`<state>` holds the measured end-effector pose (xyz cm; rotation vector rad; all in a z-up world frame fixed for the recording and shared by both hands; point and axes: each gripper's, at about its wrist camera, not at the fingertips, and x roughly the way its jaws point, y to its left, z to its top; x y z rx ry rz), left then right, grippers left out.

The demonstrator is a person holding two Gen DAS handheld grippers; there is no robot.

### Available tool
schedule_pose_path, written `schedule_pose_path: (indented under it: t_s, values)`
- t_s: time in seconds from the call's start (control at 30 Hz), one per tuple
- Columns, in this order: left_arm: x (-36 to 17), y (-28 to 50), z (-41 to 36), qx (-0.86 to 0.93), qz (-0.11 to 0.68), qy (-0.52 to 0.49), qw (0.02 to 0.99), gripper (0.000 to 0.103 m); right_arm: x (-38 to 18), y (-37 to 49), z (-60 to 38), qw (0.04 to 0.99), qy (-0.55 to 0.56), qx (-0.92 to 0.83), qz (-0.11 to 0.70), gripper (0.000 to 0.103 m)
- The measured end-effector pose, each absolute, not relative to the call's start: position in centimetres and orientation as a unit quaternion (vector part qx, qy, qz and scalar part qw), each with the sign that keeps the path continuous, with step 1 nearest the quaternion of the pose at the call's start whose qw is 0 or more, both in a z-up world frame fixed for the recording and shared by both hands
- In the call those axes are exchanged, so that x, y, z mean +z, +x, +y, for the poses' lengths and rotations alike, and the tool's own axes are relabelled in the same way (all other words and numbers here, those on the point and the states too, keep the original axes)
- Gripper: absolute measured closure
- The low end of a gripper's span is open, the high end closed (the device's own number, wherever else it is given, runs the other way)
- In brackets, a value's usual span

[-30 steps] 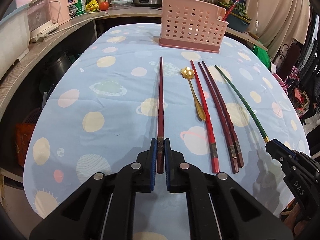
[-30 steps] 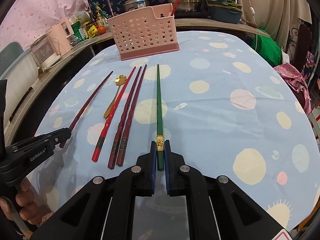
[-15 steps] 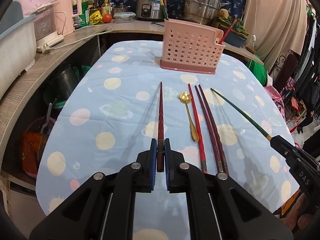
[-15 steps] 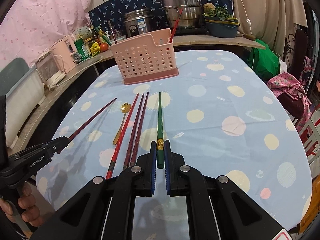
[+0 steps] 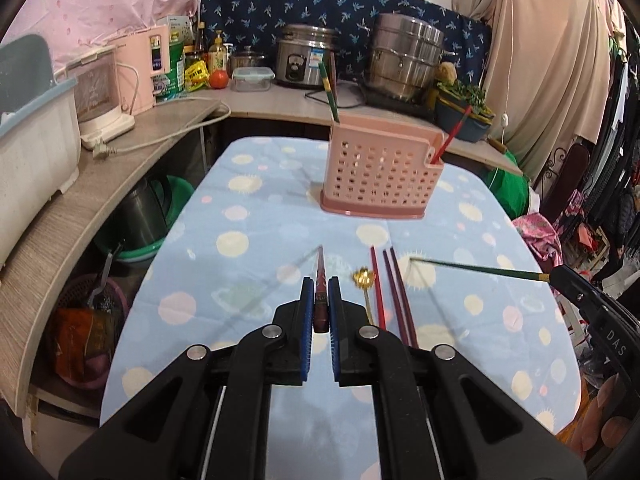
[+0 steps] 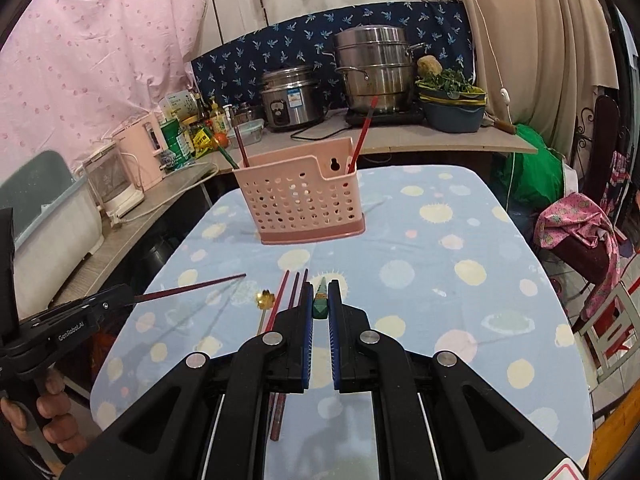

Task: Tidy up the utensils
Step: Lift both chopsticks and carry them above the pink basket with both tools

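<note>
Beyond the spotted worktop [image 5: 256, 280], the pink holder [image 5: 382, 172] stands ahead of both tongs: left tongs [image 5: 320, 300] clamp a dark-red chopstick [image 5: 320, 280], right tongs [image 6: 320, 300] a green chopstick [image 6: 321, 300], each pointing forward.

Near ends of the table's chopsticks [image 5: 400, 304] hidden behind left tongs [image 5: 319, 296]; holder [image 6: 298, 204] contents mostly concealed

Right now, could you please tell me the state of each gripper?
Left gripper: shut on the dark red chopstick.
Right gripper: shut on the green chopstick.
</note>
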<state>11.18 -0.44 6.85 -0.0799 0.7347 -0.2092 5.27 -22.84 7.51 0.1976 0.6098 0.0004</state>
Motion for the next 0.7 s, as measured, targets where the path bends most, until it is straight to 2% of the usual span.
schedule_pose_path:
  t_s: [0.7]
  values:
    - [15.4,18.0,-0.7,-0.117,0.294,-0.054,0.947,0.096,13.9,12.8,-24.2,0.959,0.099,0.024,0.264,0.096]
